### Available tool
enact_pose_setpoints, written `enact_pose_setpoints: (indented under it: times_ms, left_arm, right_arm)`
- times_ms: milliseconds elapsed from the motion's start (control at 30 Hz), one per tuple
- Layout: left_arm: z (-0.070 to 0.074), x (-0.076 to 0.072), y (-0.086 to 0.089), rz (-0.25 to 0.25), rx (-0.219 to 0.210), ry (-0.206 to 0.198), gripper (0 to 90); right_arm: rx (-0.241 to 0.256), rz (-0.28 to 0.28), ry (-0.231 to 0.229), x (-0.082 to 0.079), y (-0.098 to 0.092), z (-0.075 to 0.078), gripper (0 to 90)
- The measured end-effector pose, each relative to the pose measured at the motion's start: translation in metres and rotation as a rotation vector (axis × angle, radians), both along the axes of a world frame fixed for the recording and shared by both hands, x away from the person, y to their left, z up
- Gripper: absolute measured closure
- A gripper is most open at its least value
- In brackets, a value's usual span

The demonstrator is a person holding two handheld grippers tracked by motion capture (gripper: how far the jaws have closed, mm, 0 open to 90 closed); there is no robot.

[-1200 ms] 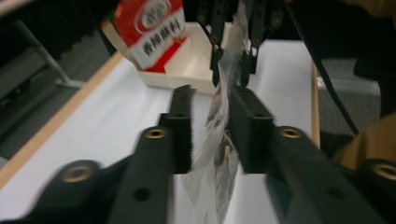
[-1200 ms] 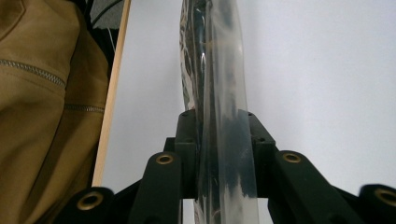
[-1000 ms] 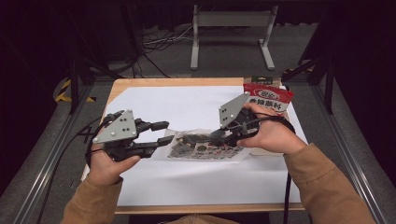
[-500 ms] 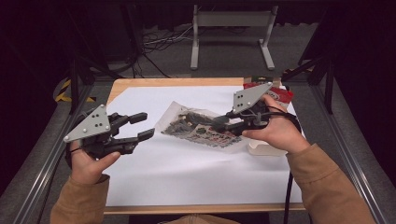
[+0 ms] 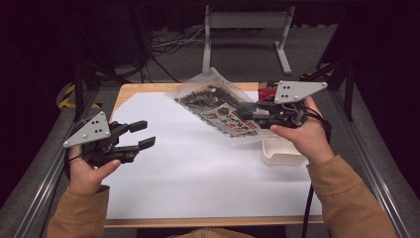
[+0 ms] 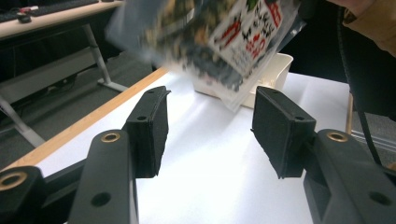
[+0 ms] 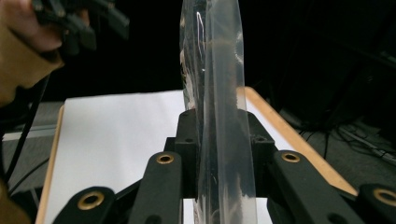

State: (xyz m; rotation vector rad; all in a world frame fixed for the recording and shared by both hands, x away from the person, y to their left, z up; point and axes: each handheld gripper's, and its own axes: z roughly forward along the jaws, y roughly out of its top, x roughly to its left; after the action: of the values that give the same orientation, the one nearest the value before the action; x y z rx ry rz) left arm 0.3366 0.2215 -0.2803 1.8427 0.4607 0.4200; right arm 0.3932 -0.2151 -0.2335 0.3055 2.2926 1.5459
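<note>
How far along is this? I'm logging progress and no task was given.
Done: the clear plastic bag of dark contents is lifted off the white-covered table. In hand: the right gripper is shut on the bag's edge; the left gripper is open and holds nothing. Left, probably: taking the bag to the white container, but that's a guess.

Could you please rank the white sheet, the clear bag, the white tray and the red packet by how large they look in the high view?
1. white sheet
2. clear bag, raised nearer the camera
3. white tray
4. red packet, mostly hidden, so unsure
</note>
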Motion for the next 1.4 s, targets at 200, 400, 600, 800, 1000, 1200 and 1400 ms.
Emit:
enact_pose_setpoints:
  times_ms: [200,400,600,800,1000,1200,1400]
  left_arm:
    - [-0.014,0.007,-0.002,0.011,0.020,0.028,44.2]
    - [-0.026,0.012,-0.001,0.015,0.002,0.044,43.3]
    - [-0.037,0.017,-0.003,0.019,0.010,0.063,43.4]
    - [-0.047,0.020,-0.005,0.024,0.027,0.085,43.7]
    - [-0.053,0.022,-0.003,0.031,0.027,0.110,44.5]
    - [-0.065,0.027,-0.002,0.037,0.041,0.134,44.3]
    - [-0.068,0.028,-0.002,0.043,0.045,0.140,44.1]
  right_arm:
    - [0.083,-0.046,-0.023,0.002,-0.014,-0.001,72.1]
    - [0.150,-0.090,-0.035,0.001,-0.029,-0.005,72.0]
    - [0.198,-0.127,-0.068,-0.002,-0.045,-0.011,72.1]
    - [0.234,-0.160,-0.090,-0.005,-0.062,-0.015,72.0]
    - [0.286,-0.225,-0.119,-0.007,-0.082,-0.020,72.1]
    - [0.328,-0.281,-0.134,-0.010,-0.097,-0.026,72.0]
    - [0.360,-0.324,-0.143,-0.010,-0.109,-0.035,72.0]
